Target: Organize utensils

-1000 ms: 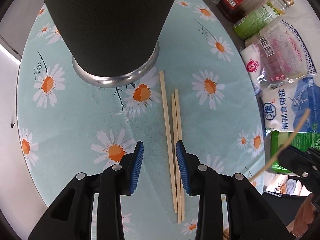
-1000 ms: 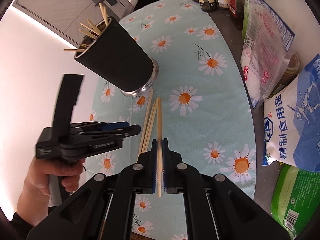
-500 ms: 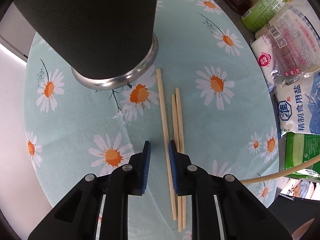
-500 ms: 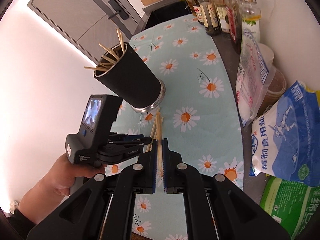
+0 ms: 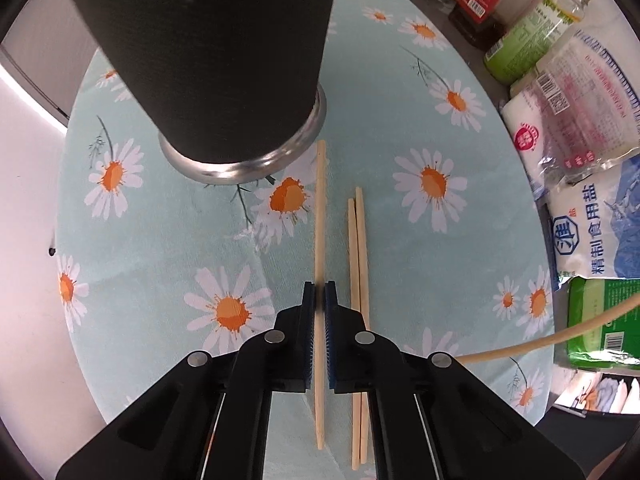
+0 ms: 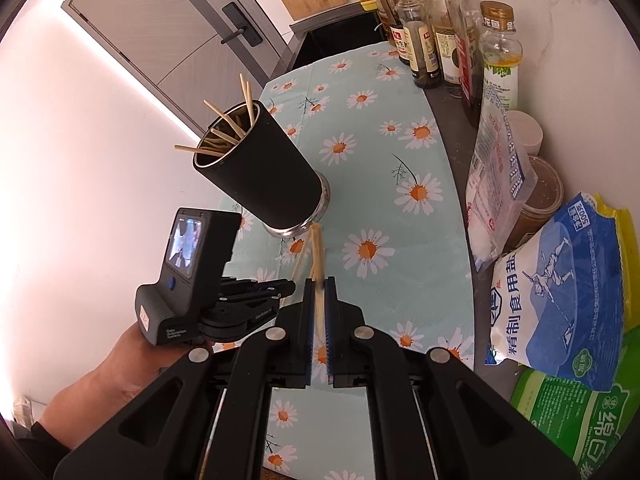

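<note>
Daisy-print tabletop [image 5: 400, 128]: thin stiff light wooden chopstick [image 5: 320, 216] pinched by left tongs [image 5: 319, 300] lower centre; right tongs [image 6: 319, 292] clamped on another chopstick [image 6: 318, 252].

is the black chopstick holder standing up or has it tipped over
Standing upright. In the right wrist view the black holder rests on its metal base on the daisy cloth, mouth up, with chopsticks sticking out the top.

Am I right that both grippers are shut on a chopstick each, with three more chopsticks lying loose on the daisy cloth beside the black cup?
Not quite: only two chopsticks lie loose. The left wrist view shows them right of the left gripper, shut on its chopstick. The rest stands.
</note>
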`<state>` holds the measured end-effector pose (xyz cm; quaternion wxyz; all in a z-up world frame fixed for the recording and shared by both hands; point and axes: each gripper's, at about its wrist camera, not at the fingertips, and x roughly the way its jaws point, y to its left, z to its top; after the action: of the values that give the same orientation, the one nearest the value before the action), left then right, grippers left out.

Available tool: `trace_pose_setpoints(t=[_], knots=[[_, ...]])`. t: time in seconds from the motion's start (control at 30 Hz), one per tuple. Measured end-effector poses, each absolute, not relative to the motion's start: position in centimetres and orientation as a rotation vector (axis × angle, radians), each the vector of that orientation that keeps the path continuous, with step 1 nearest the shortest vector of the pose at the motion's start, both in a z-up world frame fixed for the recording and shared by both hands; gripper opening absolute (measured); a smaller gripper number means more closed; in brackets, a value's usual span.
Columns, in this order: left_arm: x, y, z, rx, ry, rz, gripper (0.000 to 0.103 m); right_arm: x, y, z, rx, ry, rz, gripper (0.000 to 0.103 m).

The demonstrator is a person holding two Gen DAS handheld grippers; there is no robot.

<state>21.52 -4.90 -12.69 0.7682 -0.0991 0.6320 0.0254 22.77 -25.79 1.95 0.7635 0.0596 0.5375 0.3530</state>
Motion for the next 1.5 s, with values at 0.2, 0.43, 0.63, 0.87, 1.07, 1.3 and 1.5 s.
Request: trace_pose_setpoints(t=[0.2, 0.43, 0.63, 0.87, 1.07, 1.3, 1.5], knots=[[18.9, -3.8, -9.8, -0.250, 1.270, 0.027, 0.004, 22.8, -24.8, 2.6, 0.097, 1.161, 0.785, 0.006], [15.9, -2.7, -4.9, -0.256, 1.110, -0.027, 0.004, 23.0, -23.0, 3.4, 0.063, 1.152, 0.814, 0.006], [14.9, -1.3, -1.3, -0.279, 0.968, -0.043, 0.004, 23.0, -21.4, 4.8, 0.027, 1.130, 0.837, 0.006], [15.2, -0.7, 1.7, -0.287, 0.870, -0.064, 0.004, 23.6, -19.7, 6.9, -0.010, 1.090, 0.856, 0.006], [15.5, 0.2, 4.8, -0.279, 0.756, -0.075, 0.004, 24.2, -18.1, 9.3, -0.024, 1.046, 0.875, 0.006], [15.7, 1.6, 8.2, -0.276, 0.620, -0.096, 0.004, 25.2, -16.0, 11.8, -0.052, 1.002, 0.882, 0.006], [16.3, 2.9, 10.1, -0.250, 0.498, -0.104, 0.004, 26.6, -14.2, 13.3, -0.069, 1.003, 0.876, 0.006]])
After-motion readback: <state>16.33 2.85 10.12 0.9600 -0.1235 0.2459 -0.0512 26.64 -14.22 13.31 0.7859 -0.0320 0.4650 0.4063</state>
